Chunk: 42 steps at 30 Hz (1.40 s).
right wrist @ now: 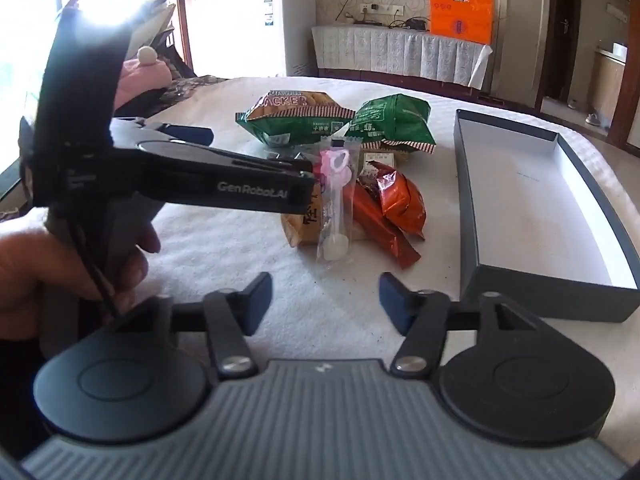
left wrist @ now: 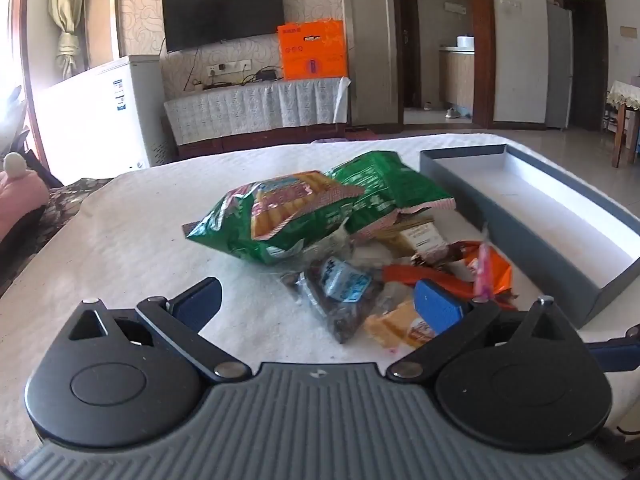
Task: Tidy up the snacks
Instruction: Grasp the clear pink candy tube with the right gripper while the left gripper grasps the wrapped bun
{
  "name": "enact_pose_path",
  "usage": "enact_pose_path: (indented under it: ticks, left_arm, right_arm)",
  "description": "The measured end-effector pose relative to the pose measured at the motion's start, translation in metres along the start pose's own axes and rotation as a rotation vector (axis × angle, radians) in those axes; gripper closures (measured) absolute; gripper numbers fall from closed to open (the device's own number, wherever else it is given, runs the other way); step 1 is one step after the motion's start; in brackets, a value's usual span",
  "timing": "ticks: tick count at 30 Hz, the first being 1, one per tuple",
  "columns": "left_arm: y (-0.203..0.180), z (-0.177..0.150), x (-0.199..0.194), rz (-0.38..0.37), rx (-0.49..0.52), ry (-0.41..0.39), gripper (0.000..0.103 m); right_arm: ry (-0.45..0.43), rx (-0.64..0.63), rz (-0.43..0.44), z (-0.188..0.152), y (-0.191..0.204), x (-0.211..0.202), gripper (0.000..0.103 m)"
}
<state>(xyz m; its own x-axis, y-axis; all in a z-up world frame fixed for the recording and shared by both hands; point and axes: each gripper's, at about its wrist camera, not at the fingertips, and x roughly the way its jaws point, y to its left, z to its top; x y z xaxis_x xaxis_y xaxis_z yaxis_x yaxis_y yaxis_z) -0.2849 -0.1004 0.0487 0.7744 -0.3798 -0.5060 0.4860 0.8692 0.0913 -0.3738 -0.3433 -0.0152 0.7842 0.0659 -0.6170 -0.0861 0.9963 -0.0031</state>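
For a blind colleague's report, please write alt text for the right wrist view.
The right gripper hangs open and empty over a white-covered table, facing a pile of snack packets. An empty grey box lies to the right; the left gripper, held by a hand, reaches in from the left.

A black TV point(left wrist: 222, 8) hangs on the wall. Under it is a long low shelf with a white lacy cloth point(left wrist: 256, 104). An orange box point(left wrist: 312, 50) stands on it. A white freezer point(left wrist: 104, 108) sits nearby. Something pink point(right wrist: 140, 76) lies beside the table.
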Motion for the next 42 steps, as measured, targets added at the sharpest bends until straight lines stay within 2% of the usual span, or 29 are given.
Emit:
enact_pose_path:
  ticks: [4,10,14,18,19,20,22,25,28,35,38,40,41,42]
  left_arm:
    - [0.006,-0.002,0.002,0.005,-0.006,0.009,0.0]
    - [0.007,-0.005,0.006,0.024,0.019,0.019,0.0]
    - [0.009,-0.006,0.006,0.04,0.018,0.023,0.0]
    - [0.013,-0.007,0.009,0.033,0.001,0.031,0.0]
    - [0.013,-0.007,0.01,0.025,0.0,0.032,0.0]
    - [0.013,-0.007,0.011,0.016,-0.002,0.034,0.0]
    - [0.011,-0.008,0.011,-0.006,-0.004,0.032,0.0]
    - [0.007,-0.006,0.011,-0.057,-0.016,0.026,0.0]
    - [0.002,-0.005,0.012,-0.116,-0.027,0.026,0.0]
    - [-0.007,-0.004,0.0,-0.258,-0.027,-0.015,0.0]
    - [-0.017,-0.007,0.005,-0.256,0.024,0.004,0.0]
    - [-0.019,-0.007,0.012,-0.274,0.001,0.029,0.0]
    - [-0.021,-0.007,0.015,-0.28,0.0,0.036,0.002]
    - [-0.022,-0.007,0.017,-0.284,0.003,0.041,0.009]
  right_arm:
    - [0.035,-0.032,0.008,0.005,0.005,0.013,0.062]
    - [0.031,0.001,-0.038,0.015,-0.015,0.022,0.062]
    - [0.036,0.025,0.003,0.026,-0.015,0.043,0.066]
    - [0.128,-0.054,-0.011,0.029,-0.006,0.056,0.068]
    - [0.145,-0.064,-0.008,0.027,-0.005,0.058,0.072]
    - [0.154,-0.064,-0.006,0.027,-0.006,0.057,0.072]
    - [0.114,-0.053,0.011,0.028,-0.01,0.05,0.074]
    - [0.086,-0.062,-0.011,0.026,-0.012,0.039,0.074]
    - [0.108,-0.082,-0.041,0.021,-0.015,0.038,0.074]
    - [0.11,-0.035,-0.01,0.02,-0.023,0.038,0.074]
    - [0.109,-0.027,-0.006,0.021,-0.024,0.039,0.074]
    - [0.113,-0.035,-0.009,0.021,-0.023,0.038,0.074]
    - [0.113,-0.039,-0.011,0.02,-0.022,0.037,0.074]
    - [0.115,-0.043,-0.014,0.02,-0.022,0.037,0.074]
